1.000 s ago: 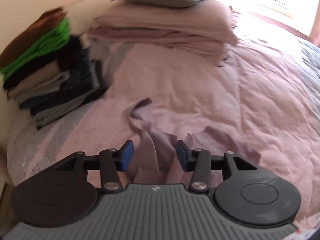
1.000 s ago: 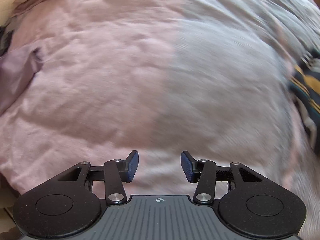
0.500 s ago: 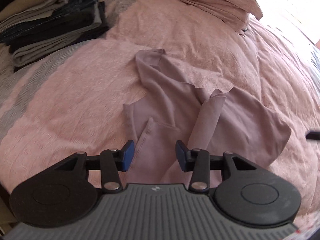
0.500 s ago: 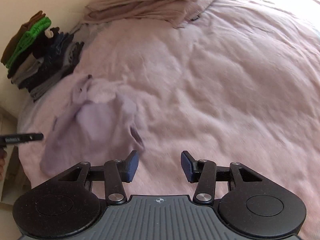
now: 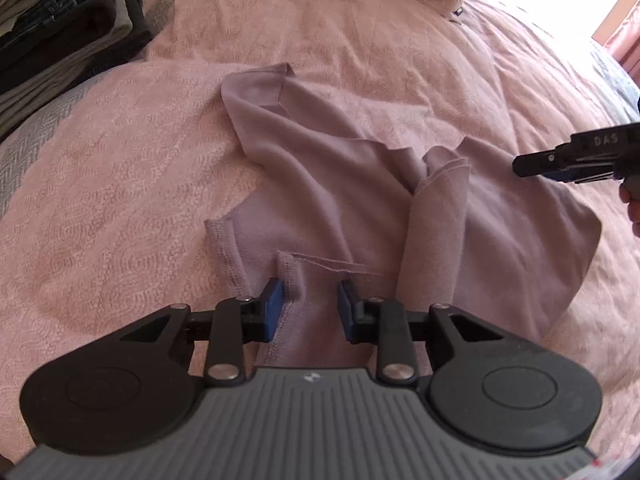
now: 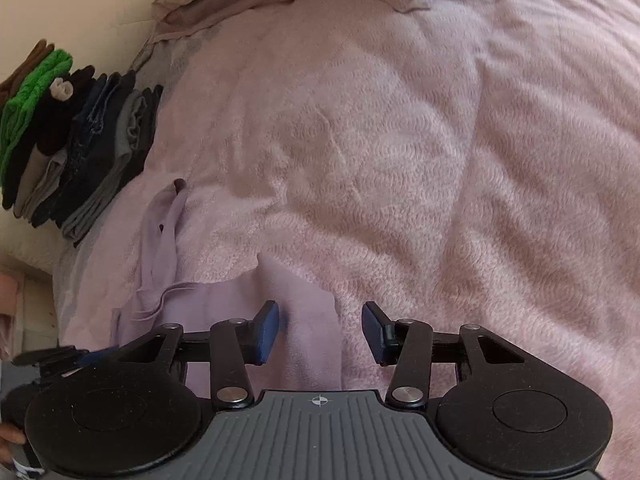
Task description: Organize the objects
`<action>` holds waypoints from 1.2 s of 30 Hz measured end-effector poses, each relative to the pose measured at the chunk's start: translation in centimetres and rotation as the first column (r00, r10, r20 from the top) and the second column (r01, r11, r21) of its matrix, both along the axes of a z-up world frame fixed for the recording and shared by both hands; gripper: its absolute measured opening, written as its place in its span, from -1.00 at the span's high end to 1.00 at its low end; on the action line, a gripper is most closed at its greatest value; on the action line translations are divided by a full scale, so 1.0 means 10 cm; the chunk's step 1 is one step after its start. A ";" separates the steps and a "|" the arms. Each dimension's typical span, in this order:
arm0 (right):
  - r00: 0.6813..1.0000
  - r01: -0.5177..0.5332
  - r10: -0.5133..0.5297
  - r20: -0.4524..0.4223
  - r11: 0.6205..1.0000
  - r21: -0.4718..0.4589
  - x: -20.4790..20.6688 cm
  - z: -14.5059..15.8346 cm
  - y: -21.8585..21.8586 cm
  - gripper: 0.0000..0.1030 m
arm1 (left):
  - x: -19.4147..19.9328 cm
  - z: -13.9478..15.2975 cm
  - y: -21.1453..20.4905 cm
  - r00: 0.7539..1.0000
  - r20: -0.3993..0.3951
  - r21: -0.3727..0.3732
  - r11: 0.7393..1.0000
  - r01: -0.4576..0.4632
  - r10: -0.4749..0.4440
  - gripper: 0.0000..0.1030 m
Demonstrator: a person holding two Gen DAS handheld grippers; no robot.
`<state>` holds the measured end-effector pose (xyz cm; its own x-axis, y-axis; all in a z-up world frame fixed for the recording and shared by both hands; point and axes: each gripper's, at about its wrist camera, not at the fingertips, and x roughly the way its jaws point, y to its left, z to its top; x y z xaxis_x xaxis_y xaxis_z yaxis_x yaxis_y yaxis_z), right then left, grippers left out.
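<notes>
Left gripper (image 5: 310,306): jaws parted, astride the shirt (image 5: 400,200) hem directly ahead. Right gripper (image 6: 320,330): jaws parted, shirt edge between its pads. Recommended: seat each hem fully between pads before closing; pinch one layer only.

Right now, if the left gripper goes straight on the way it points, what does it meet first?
Probably the mauve garment: the left gripper has open jaws, and a stitched hem fold lies just ahead between them. Depth is unclear.
</notes>
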<state>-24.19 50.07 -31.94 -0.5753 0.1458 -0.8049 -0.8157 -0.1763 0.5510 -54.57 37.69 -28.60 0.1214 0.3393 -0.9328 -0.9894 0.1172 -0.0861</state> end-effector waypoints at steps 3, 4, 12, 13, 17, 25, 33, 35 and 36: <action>0.998 0.054 -0.056 -0.044 0.998 -0.045 0.06 -0.07 0.00 0.15 | -0.08 0.02 0.02 0.998 0.011 0.035 0.998 -0.060 0.060 0.55; 0.996 0.071 -0.074 -0.059 0.996 -0.056 0.08 -0.07 0.00 0.15 | -0.09 0.03 0.04 0.998 0.029 0.034 0.997 -0.064 0.063 0.56; 0.992 0.072 -0.061 -0.111 0.992 0.103 0.17 0.27 -0.23 1.00 | -0.02 0.11 -0.14 0.995 0.031 0.045 0.995 -0.093 0.091 1.00; 0.993 0.061 -0.044 -0.111 0.986 0.156 0.20 0.41 -0.33 1.00 | -0.05 0.24 -0.24 0.992 0.040 0.082 0.989 -0.120 0.117 1.00; 0.993 -0.031 0.070 -0.091 0.924 0.380 0.36 1.12 -0.84 1.00 | -0.29 1.01 -0.83 0.956 0.140 0.237 0.929 -0.286 0.259 1.00; 0.982 -0.018 0.133 -0.136 0.778 0.628 -0.07 2.21 -0.39 1.00 | -0.86 2.37 -0.61 0.922 0.212 0.514 0.765 -0.388 0.325 1.00; 0.946 0.142 0.182 -0.270 0.516 0.845 -0.29 3.72 0.09 1.00 | -0.89 3.70 -0.39 0.941 0.217 0.771 0.545 -0.329 0.260 1.00; 0.937 0.158 0.202 -0.285 0.481 0.862 -0.12 3.85 0.00 1.00 | -0.82 3.81 -0.55 0.945 0.223 0.792 0.521 -0.319 0.239 1.00; 0.934 0.163 0.208 -0.289 0.472 0.866 -0.03 3.86 -0.07 1.00 | -0.76 3.81 -0.67 0.947 0.230 0.796 0.515 -0.316 0.225 1.00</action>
<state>-24.50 49.36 6.63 -0.7686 0.6387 -0.0353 -0.6165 -0.7249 0.3074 -62.17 31.01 9.47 -0.0490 0.9735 -0.2234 -0.9789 -0.0912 -0.1828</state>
